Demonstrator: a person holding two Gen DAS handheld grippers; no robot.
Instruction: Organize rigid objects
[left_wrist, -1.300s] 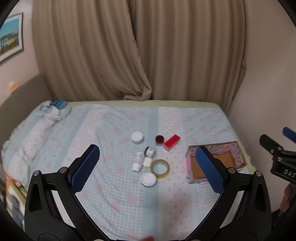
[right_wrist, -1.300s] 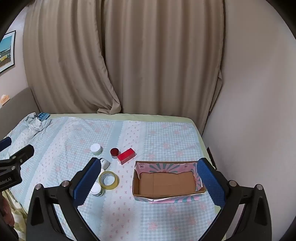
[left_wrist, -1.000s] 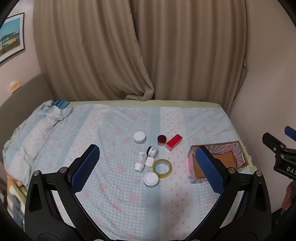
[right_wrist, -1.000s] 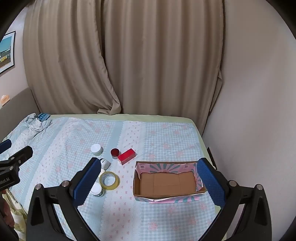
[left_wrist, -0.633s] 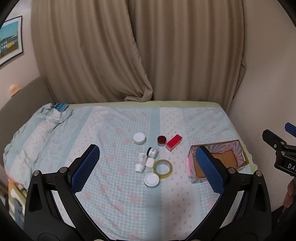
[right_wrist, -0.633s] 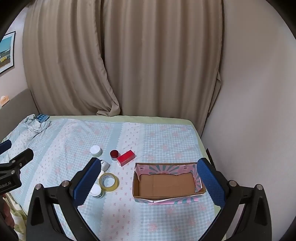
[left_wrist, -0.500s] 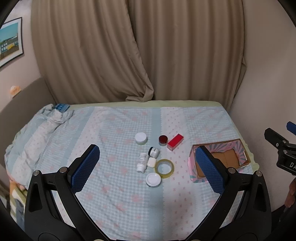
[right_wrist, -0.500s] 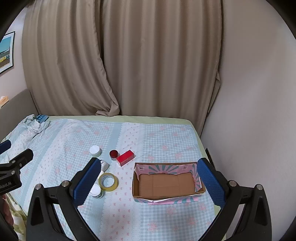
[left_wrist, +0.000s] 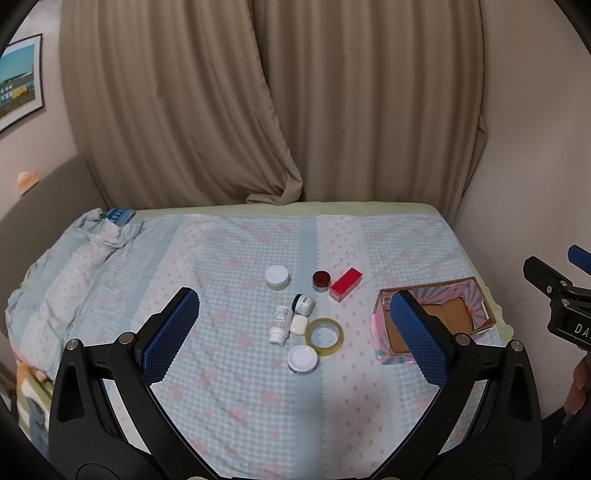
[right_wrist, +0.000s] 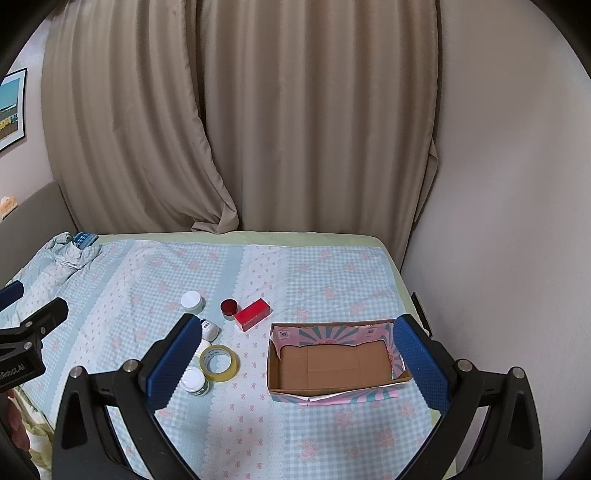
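A bed with a pale blue gingham sheet (left_wrist: 229, 369) carries a cluster at centre: white-lidded jars (left_wrist: 277, 277), a dark red cap (left_wrist: 321, 280), a red rectangular box (left_wrist: 345, 284), a yellow tape roll (left_wrist: 324, 336). An open cardboard box (right_wrist: 334, 395) sits right.

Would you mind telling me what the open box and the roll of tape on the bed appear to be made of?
The box looks like matte brown cardboard: its floor shows flat panels with fold lines, and pink-and-teal printed paper lines its walls. The roll of tape looks like glossy, yellowish, see-through plastic film wound in a ring; its core material is not clear.
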